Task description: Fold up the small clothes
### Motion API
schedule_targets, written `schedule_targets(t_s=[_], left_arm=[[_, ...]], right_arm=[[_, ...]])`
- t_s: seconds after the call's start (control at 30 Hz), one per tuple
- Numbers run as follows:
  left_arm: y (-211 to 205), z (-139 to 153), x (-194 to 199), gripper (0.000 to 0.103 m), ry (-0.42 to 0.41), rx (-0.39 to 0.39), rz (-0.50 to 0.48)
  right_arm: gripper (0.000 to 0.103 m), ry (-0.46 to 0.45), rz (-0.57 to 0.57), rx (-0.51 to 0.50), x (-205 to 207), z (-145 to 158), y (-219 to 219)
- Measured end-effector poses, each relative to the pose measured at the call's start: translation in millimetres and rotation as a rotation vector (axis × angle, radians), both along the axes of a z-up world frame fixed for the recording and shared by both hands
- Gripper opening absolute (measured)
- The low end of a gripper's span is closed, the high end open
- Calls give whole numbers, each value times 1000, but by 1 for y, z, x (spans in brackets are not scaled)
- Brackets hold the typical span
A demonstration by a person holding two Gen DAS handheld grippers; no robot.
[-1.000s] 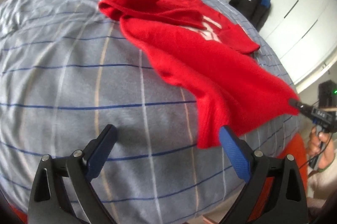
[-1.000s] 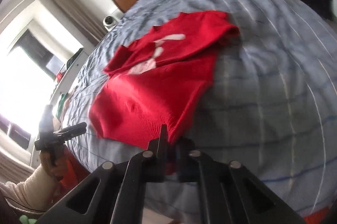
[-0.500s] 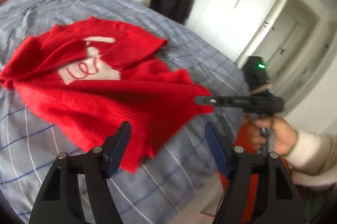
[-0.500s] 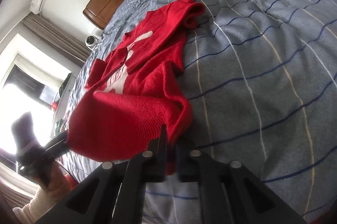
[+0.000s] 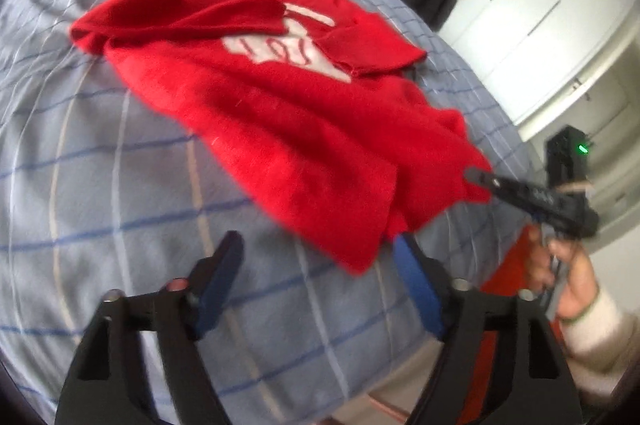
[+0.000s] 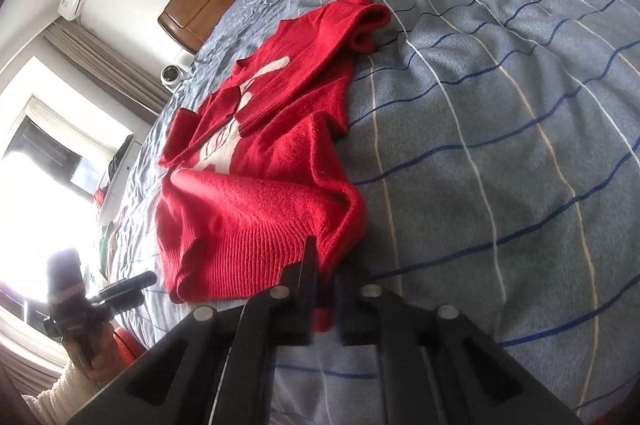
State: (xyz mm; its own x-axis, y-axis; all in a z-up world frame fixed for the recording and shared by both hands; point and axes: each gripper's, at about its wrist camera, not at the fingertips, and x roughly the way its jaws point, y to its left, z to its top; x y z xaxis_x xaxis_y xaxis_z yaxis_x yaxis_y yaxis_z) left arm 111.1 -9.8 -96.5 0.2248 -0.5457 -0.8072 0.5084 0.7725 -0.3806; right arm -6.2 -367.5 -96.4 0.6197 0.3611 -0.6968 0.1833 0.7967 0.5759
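Jaws of your right gripper (image 6: 324,265) pinch the soft red knitted sweater's (image 5: 280,113) ribbed hem near the bed's (image 5: 100,145) edge; your left gripper's (image 5: 320,257) jaws are opening, empty. It's limp; take the other hem corner.

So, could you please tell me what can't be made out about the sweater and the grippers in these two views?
- Right gripper: its own fingers hide how much of the red sweater hem they pinch, right wrist view.
- White motif: folded sleeves cover part of it in both views; unreadable.
- Left gripper: opening, nothing between its fingers; the near hem corner is motion-blurred, left wrist view.
- Window side: glare washes it out, right wrist view.
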Motion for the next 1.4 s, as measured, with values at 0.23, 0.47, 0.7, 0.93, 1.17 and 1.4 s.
schedule_targets(t_s=[0.23, 0.47, 0.7, 0.93, 1.17, 1.4], left_arm=[[-23, -11, 15, 5, 19, 123, 129], [58, -1, -18, 3, 23, 80, 173], [49, 32, -33, 72, -38, 29, 125], [-48, 30, -57, 88, -309, 243, -99], [-69, -2, -42, 53, -343, 394, -142], [-46, 3, -36, 5, -257, 263, -72]], right_arm=[[7, -24, 31, -37, -2, 7, 7], [7, -65, 68, -5, -13, 23, 10], [7, -54, 105, -29, -12, 21, 24], [8, -61, 86, -41, -13, 24, 22], [8, -66, 73, -32, -13, 19, 20], [8, -63, 69, -25, -15, 14, 17]])
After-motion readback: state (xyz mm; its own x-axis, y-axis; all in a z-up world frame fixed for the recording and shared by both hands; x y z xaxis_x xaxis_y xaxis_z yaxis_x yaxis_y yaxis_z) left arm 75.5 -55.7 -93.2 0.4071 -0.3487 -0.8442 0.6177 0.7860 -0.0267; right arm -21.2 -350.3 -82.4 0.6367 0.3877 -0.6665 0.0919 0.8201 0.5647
